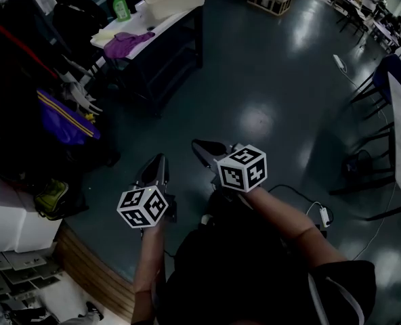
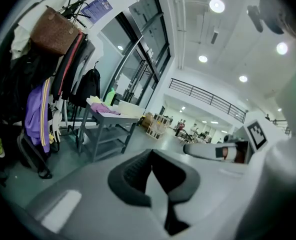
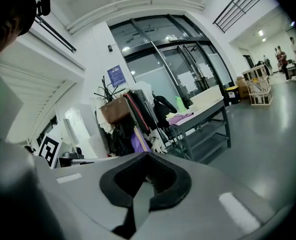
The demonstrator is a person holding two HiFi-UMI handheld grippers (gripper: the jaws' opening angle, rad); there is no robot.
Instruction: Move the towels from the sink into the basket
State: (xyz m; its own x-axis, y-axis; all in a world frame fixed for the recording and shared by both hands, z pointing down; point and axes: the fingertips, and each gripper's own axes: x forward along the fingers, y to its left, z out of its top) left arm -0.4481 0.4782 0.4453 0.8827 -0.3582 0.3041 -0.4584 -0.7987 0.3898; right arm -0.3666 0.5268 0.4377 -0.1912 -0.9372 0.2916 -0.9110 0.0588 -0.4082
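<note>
Approach step, no towel lifted yet. Well short of the table [image 1: 148, 20] with the left gripper [image 1: 158, 160], shut tight, nothing in it. Same for the right gripper [image 1: 199, 145]: pressed closed, empty, aimed toward the table. Up on the table's near end, a purple towel [image 1: 127, 44] beside a pale cloth [image 1: 104, 36]; at its far end, the basket [image 1: 170, 4], just past a green bottle [image 1: 121, 7]. No sink to be made out from here. Next, by the look of it: close in on the table, open up over the purple towel, pinch a fold, carry along to the basket.

Left gripper [image 1: 158, 162] and right gripper [image 1: 202, 147] side by side, fingers [image 2: 130, 176] closed, empty, tilted slightly down.
</note>
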